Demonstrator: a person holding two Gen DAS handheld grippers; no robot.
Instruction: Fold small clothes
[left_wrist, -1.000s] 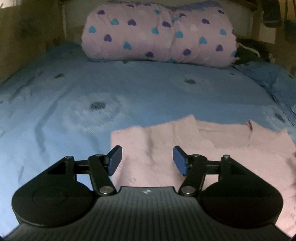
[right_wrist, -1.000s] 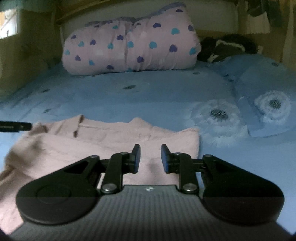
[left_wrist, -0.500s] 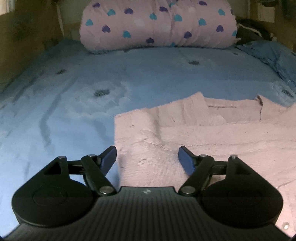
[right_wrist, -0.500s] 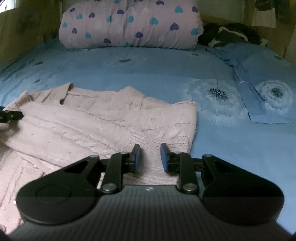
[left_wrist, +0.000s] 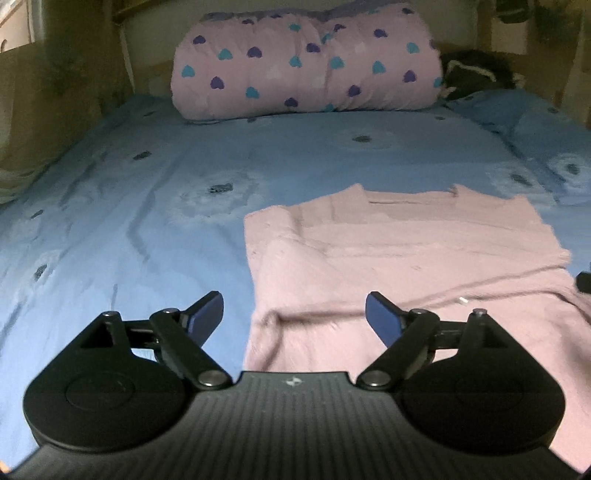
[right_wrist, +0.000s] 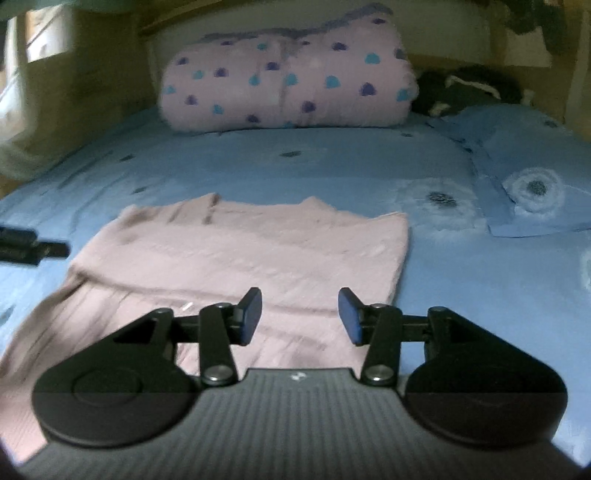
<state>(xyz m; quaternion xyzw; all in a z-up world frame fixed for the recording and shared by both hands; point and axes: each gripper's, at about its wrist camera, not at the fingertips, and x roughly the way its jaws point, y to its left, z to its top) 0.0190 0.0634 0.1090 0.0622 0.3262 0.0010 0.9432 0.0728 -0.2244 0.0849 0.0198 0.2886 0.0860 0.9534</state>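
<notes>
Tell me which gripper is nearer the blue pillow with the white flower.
Right. The right gripper hovers over the pink sweater's right edge, the pillow just beyond; the left gripper is at the sweater's far left edge.

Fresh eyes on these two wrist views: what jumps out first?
The pink knit garment lies partly folded on the blue floral bedsheet, right of centre in the left view. Behind it, a rolled pink blanket with purple and teal hearts sits at the head of the bed. Both tools are open and empty: the left tool straddles the garment's left edge, the right tool hovers over its right side.
</notes>
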